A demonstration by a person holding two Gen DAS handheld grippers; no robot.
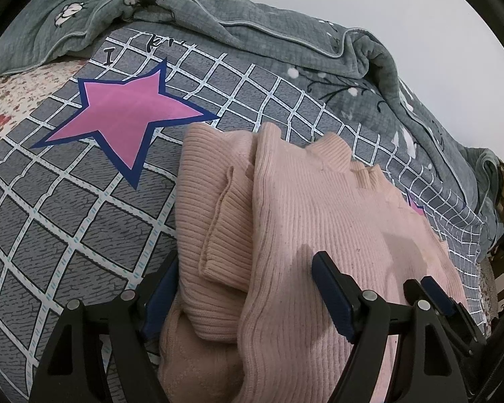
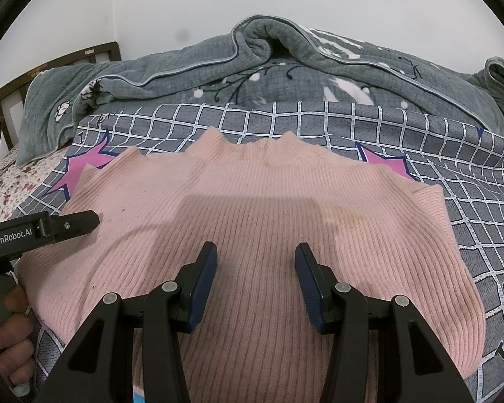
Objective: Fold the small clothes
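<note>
Sweater (image 2: 252, 235), pink and ribbed, lies mid-bed on the checked sheet (image 1: 67, 218), partly folded. Right tongs (image 2: 256, 268) gape wide above its centre; left tongs (image 1: 243, 288) straddle its edge at 9 o'clock, also wide. Next, I judge, comes pinching that edge. Only the left view shows the tucked sleeve (image 1: 215, 208).

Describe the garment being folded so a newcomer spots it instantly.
Start at the bed sheet, grey with a white grid and pink stars. Lying on it is the sweater, below both open grippers. It is the only plain, pale pink, rib-knit item; everything around it is grey or patterned.
</note>
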